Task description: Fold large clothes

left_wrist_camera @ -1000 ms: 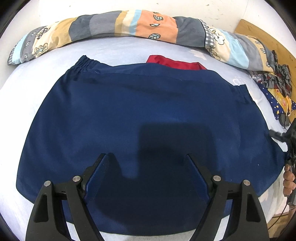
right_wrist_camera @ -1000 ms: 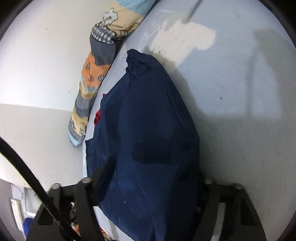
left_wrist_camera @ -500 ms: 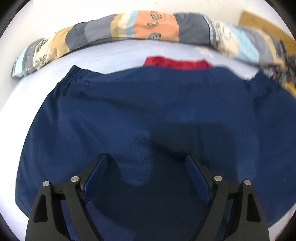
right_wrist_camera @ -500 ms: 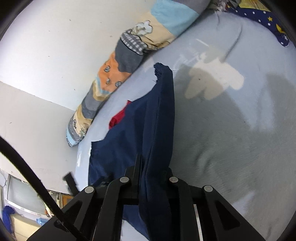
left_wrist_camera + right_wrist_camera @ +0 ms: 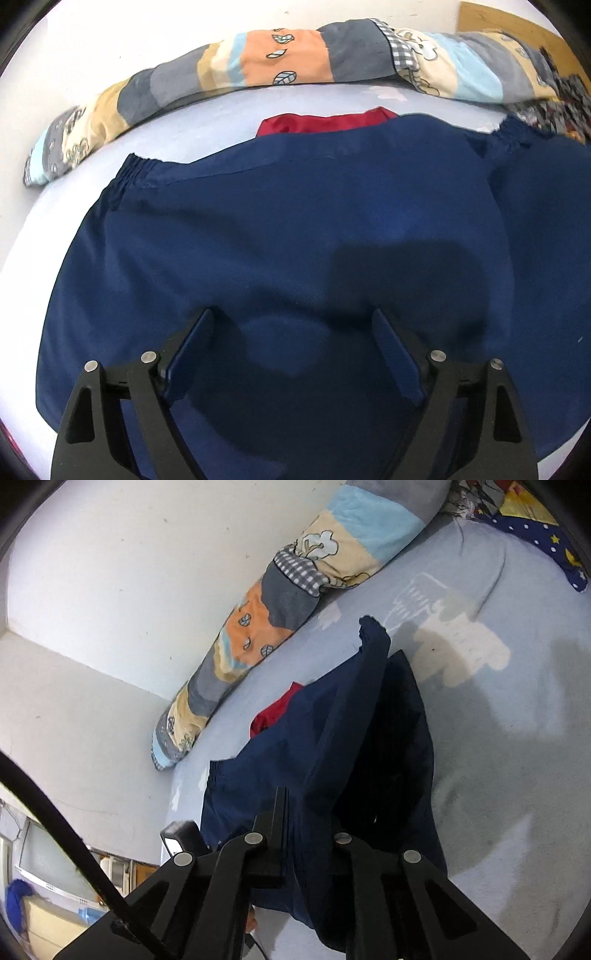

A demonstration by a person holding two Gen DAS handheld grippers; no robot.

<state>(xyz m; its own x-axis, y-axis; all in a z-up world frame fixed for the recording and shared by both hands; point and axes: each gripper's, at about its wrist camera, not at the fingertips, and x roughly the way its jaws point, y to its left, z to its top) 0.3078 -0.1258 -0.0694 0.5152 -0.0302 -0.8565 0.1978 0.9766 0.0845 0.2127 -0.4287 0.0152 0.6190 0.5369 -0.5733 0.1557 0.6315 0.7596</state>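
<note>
A large navy blue garment (image 5: 280, 236) with elastic cuffs lies spread on a pale blue bed sheet (image 5: 221, 110). My left gripper (image 5: 293, 325) is open just above its near middle, fingers apart over the cloth. My right gripper (image 5: 310, 801) is shut on the navy garment's right edge (image 5: 369, 709) and holds it lifted off the sheet, so the cloth hangs in a raised fold. In the left wrist view that lifted part (image 5: 546, 206) rises at the right.
A red cloth (image 5: 325, 123) lies partly under the navy garment's far edge. A long patchwork pillow (image 5: 280, 62) runs along the wall. Patterned clothes (image 5: 535, 528) are piled at the bed's far right. Bare sheet (image 5: 517, 738) lies right of the garment.
My right gripper closed on the garment's right edge and lifted it up and inward over the rest. My left gripper stayed open and shifted slightly over the cloth.
</note>
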